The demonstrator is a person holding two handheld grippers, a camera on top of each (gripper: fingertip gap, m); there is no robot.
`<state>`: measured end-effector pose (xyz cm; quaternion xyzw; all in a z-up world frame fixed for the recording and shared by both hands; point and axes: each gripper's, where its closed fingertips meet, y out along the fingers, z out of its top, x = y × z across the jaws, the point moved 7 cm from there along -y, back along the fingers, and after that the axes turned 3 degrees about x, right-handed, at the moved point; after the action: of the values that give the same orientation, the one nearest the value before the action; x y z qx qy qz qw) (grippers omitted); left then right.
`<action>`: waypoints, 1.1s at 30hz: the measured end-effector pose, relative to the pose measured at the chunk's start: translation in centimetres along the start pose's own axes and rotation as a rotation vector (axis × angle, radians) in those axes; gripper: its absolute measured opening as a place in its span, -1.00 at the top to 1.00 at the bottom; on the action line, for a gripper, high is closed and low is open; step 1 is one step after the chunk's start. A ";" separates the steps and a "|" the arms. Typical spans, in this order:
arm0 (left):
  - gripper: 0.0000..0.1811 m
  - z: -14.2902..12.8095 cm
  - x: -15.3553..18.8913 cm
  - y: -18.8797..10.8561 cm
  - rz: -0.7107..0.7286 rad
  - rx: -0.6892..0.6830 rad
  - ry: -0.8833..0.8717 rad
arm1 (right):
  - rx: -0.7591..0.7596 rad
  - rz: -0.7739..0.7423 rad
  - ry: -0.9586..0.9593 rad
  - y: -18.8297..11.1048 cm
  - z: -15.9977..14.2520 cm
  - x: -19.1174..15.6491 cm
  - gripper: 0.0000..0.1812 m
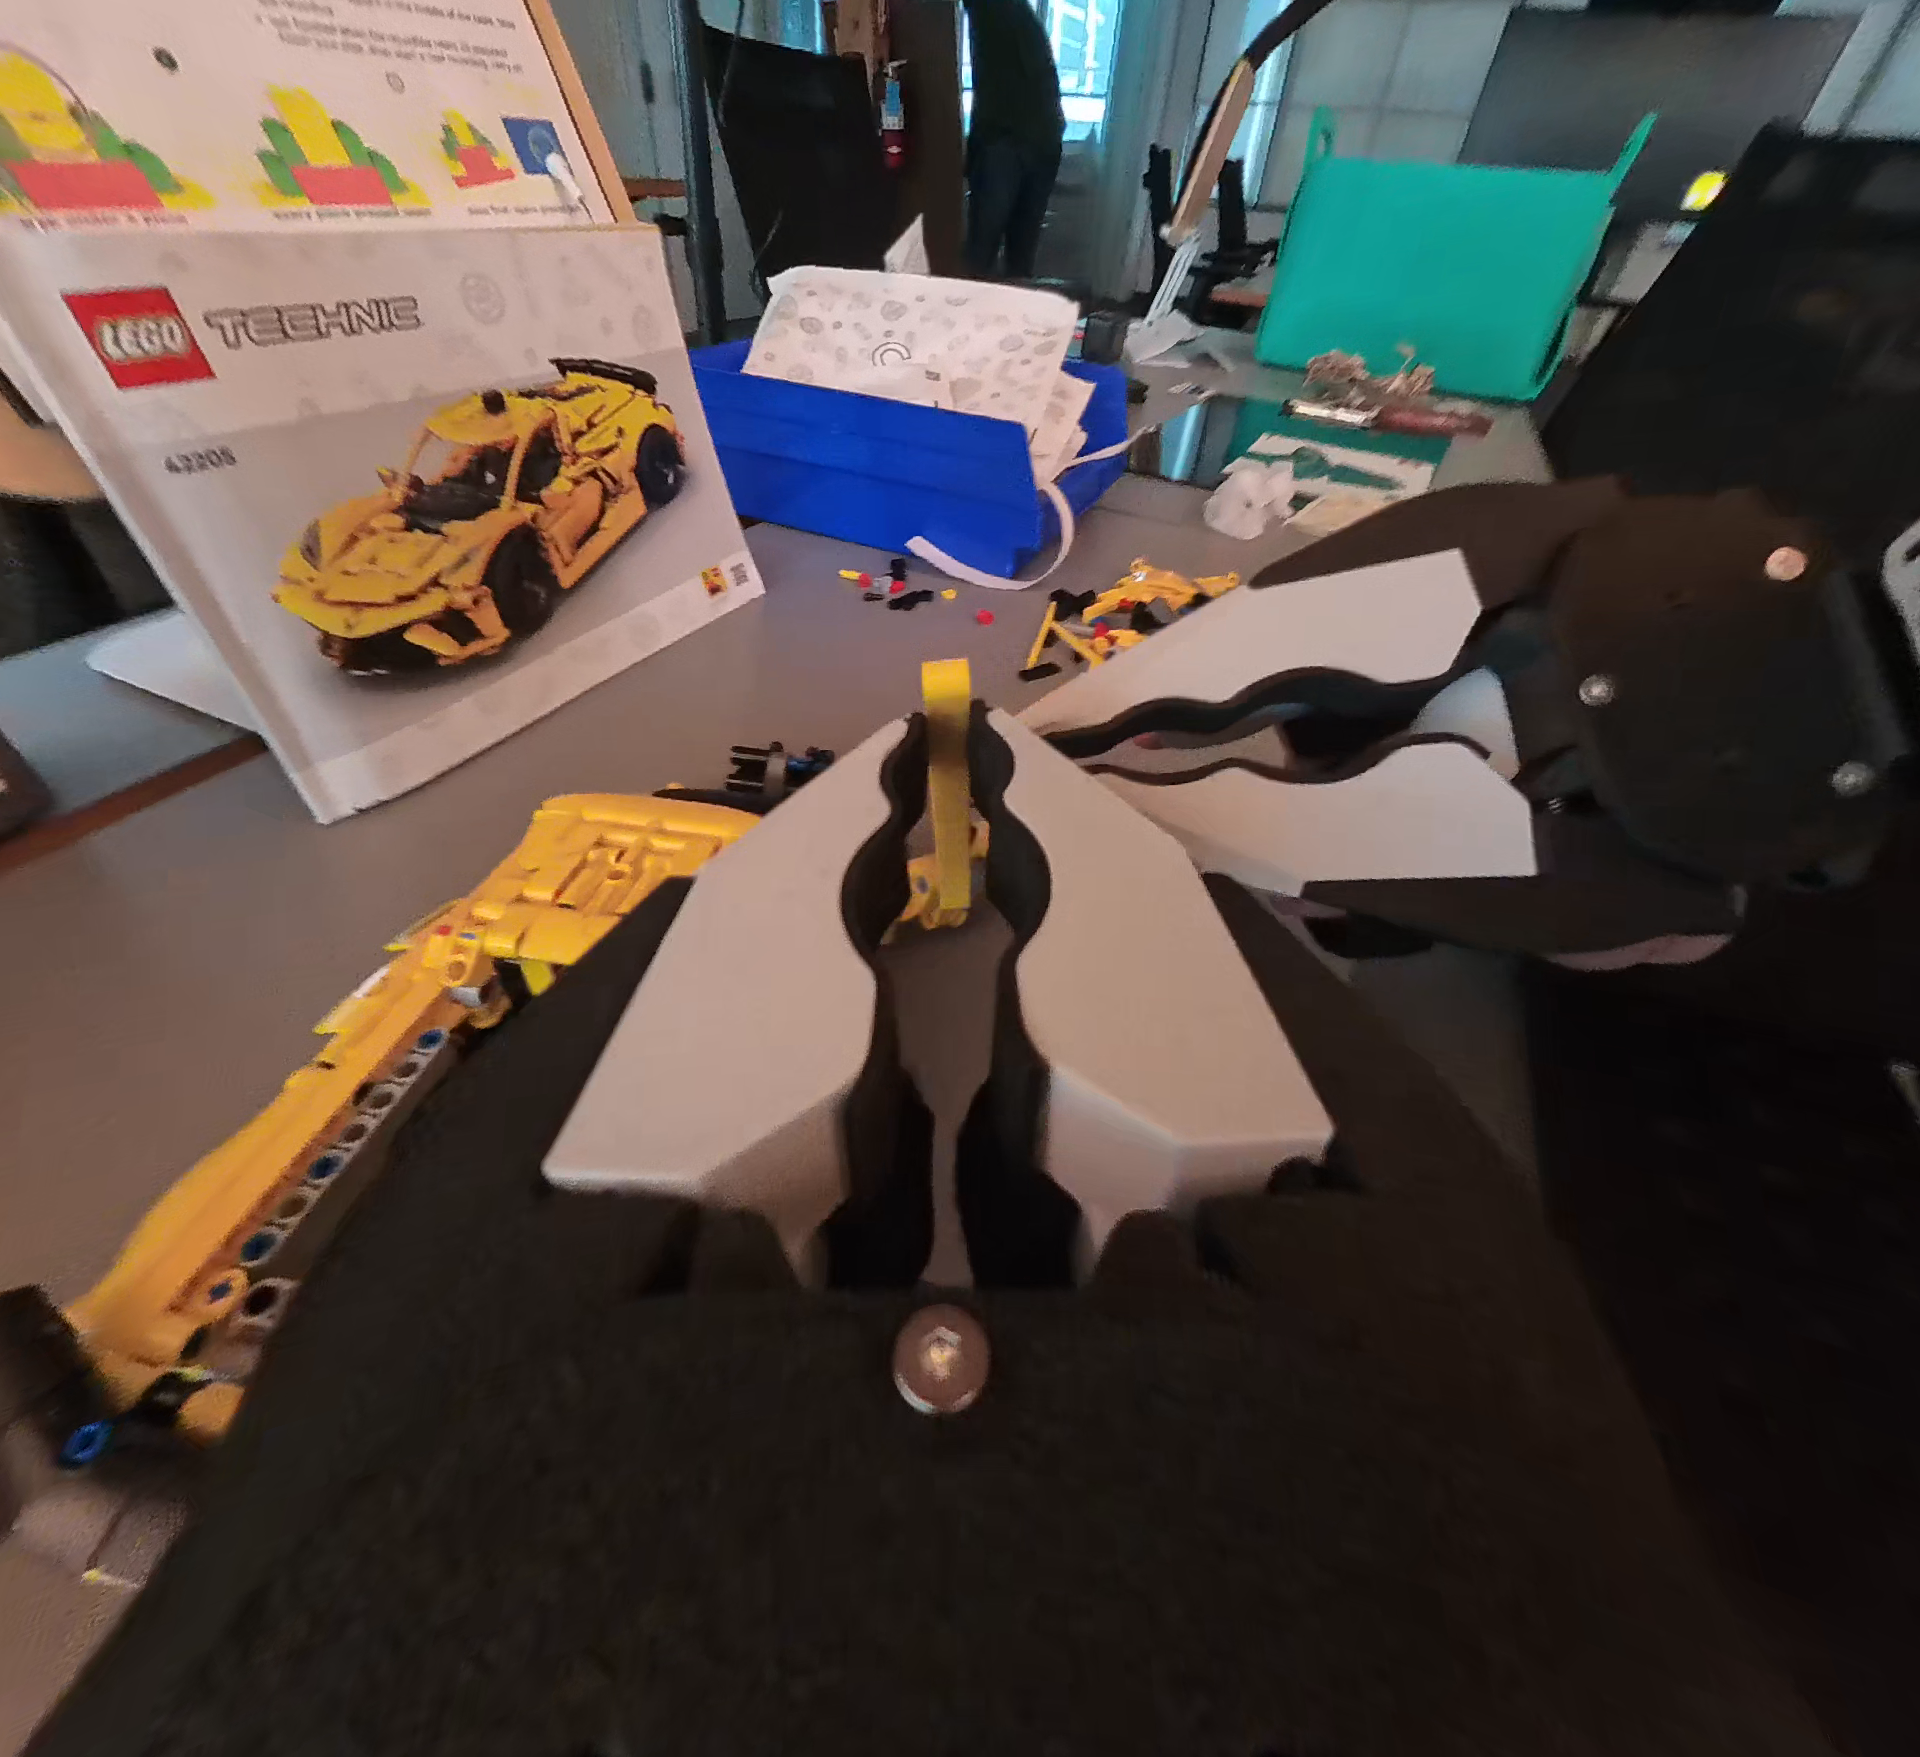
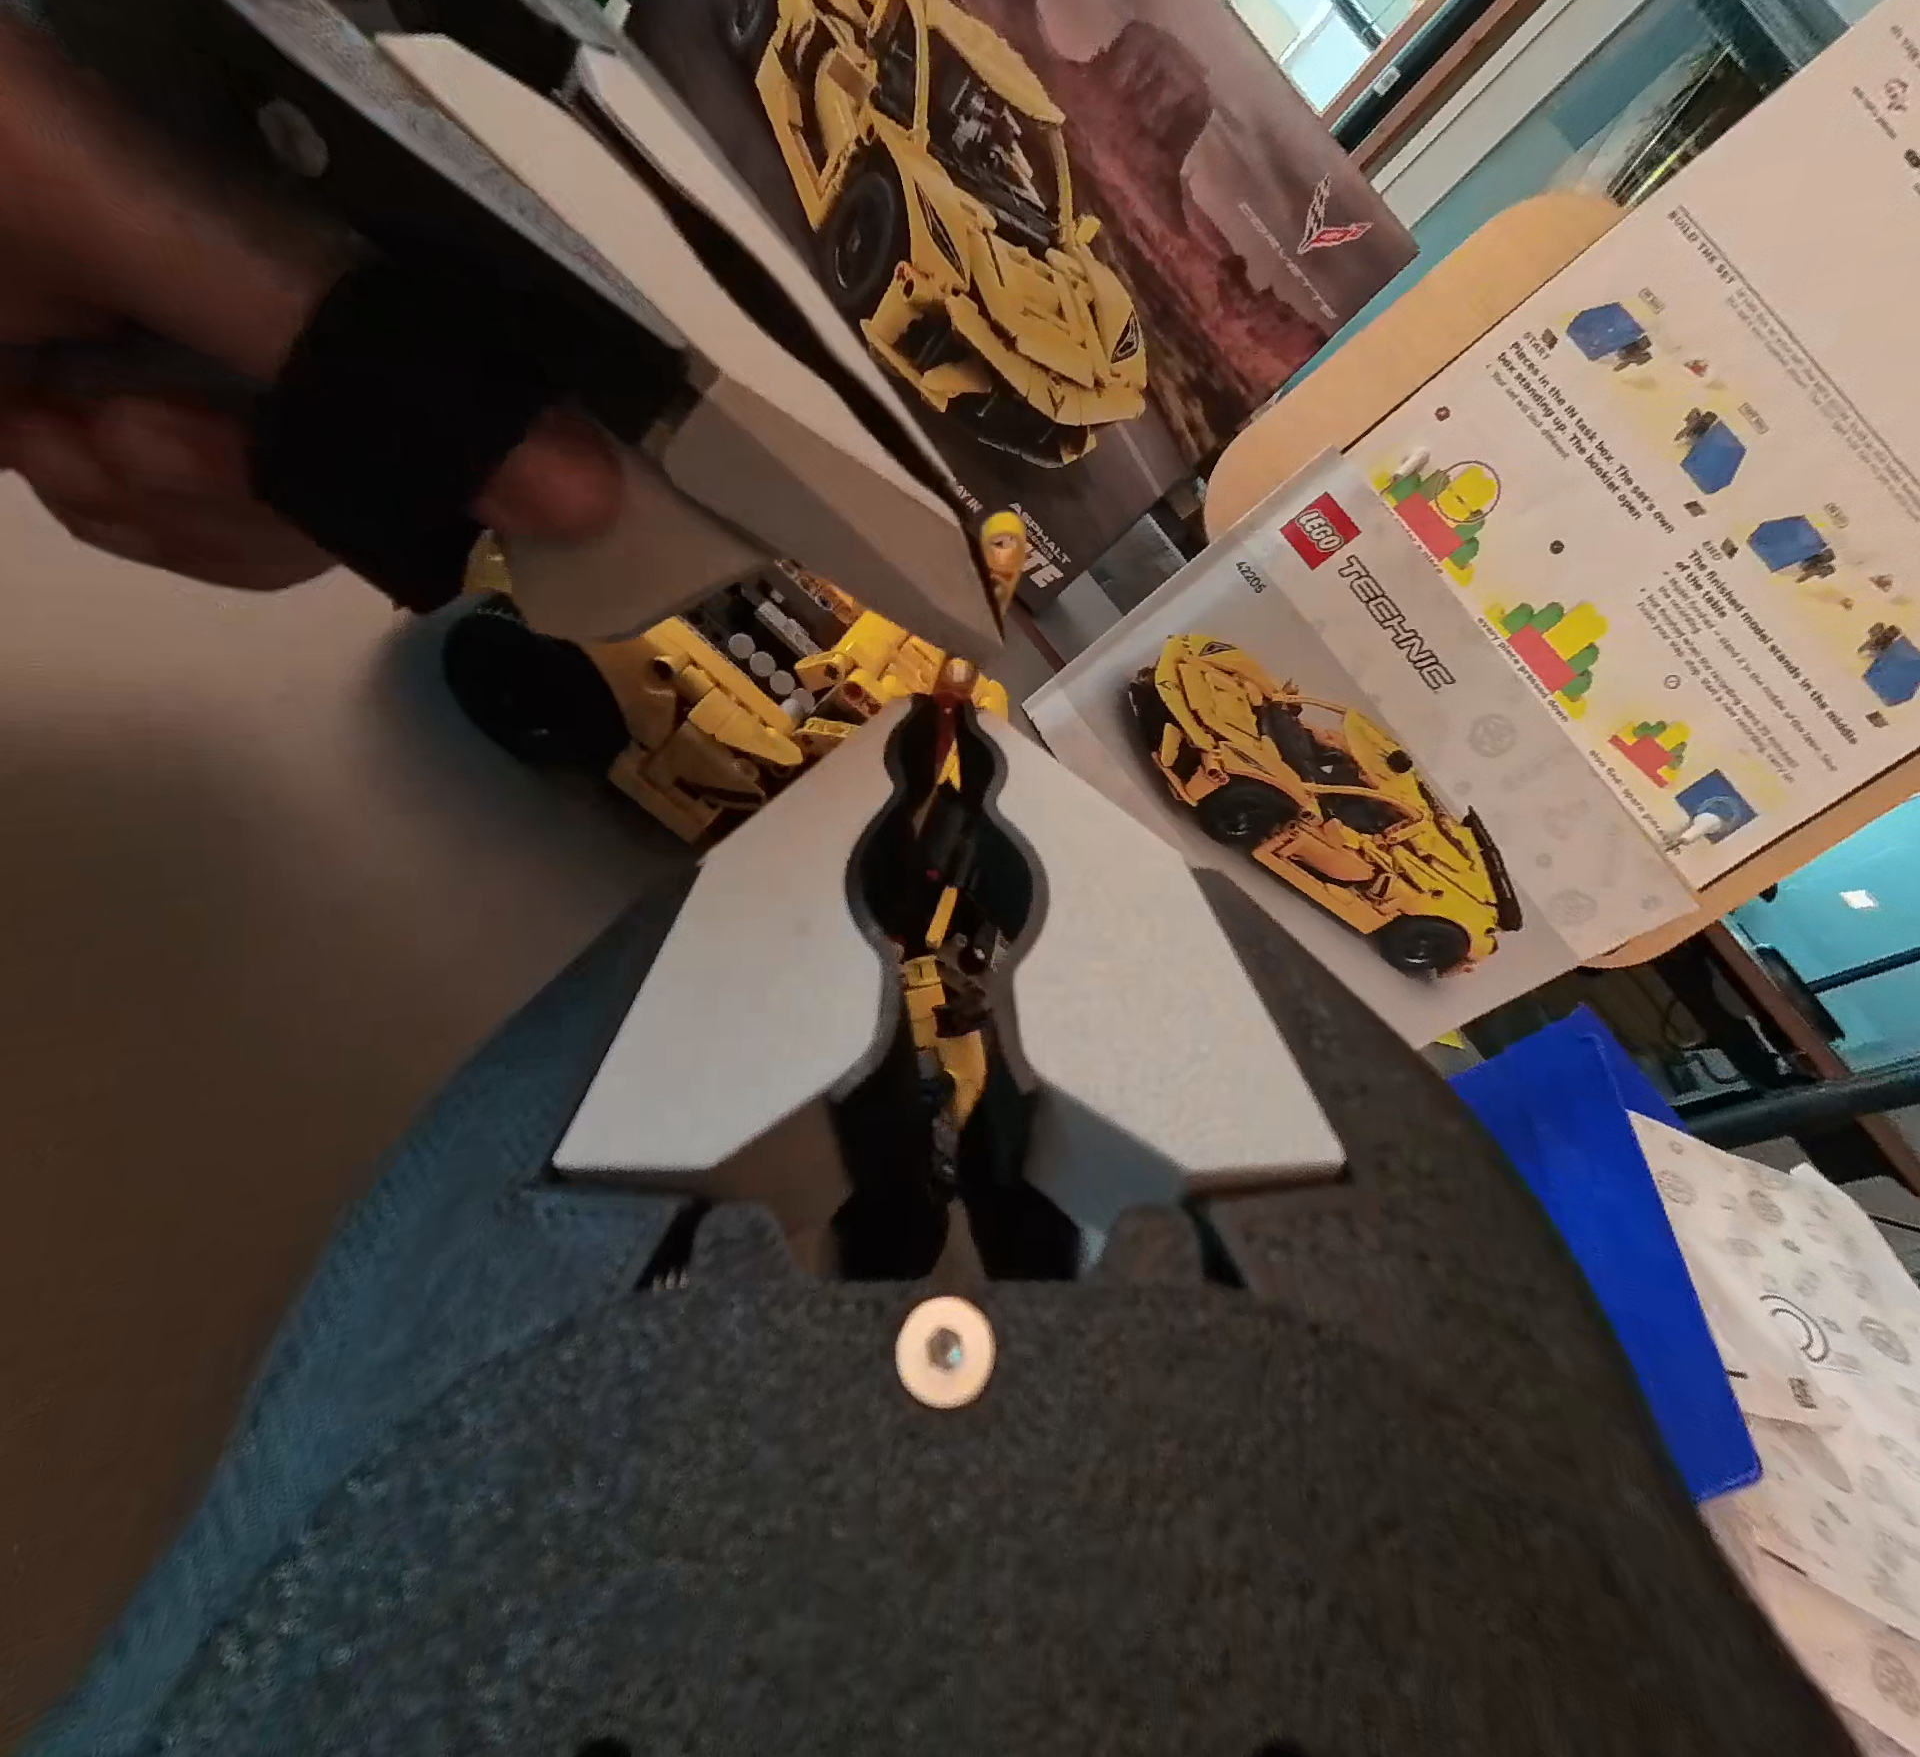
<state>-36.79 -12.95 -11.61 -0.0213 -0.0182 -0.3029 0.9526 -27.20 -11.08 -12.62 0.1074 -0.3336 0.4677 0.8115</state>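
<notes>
My left gripper (image 1: 945,722) is shut on a thin yellow beam (image 1: 948,772) that stands upright between its pads. A part-built yellow car model (image 1: 436,1011) lies on the grey table just left of and below it. My right gripper (image 2: 948,720) is shut on a small dark red pin (image 2: 951,694). It also shows in the left wrist view (image 1: 1055,733), its tips close to the right of the yellow beam. In the right wrist view the left gripper (image 2: 992,606) comes in from the upper left with the yellow beam (image 2: 1003,544) at its tip, above the car model (image 2: 717,710).
An instruction booklet (image 1: 416,512) leans behind the model, with a printed sheet on a board (image 1: 260,24) behind it. A blue bin (image 1: 883,471) with paper bags stands at the back. Loose pieces (image 1: 1122,616) lie beside it. The set's box (image 2: 987,149) stands behind. A person (image 1: 1008,107) stands far off.
</notes>
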 end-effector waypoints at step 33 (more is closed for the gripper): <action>0.92 1.7 -3.9 -2.9 -0.003 0.190 -0.280 | 0.083 0.186 0.429 0.8 -1.7 1.0 1.00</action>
<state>-41.70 -12.98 -10.06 0.0267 -0.1793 -0.2954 0.9380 -26.75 -9.15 -13.34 0.0077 -0.1422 0.5658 0.8122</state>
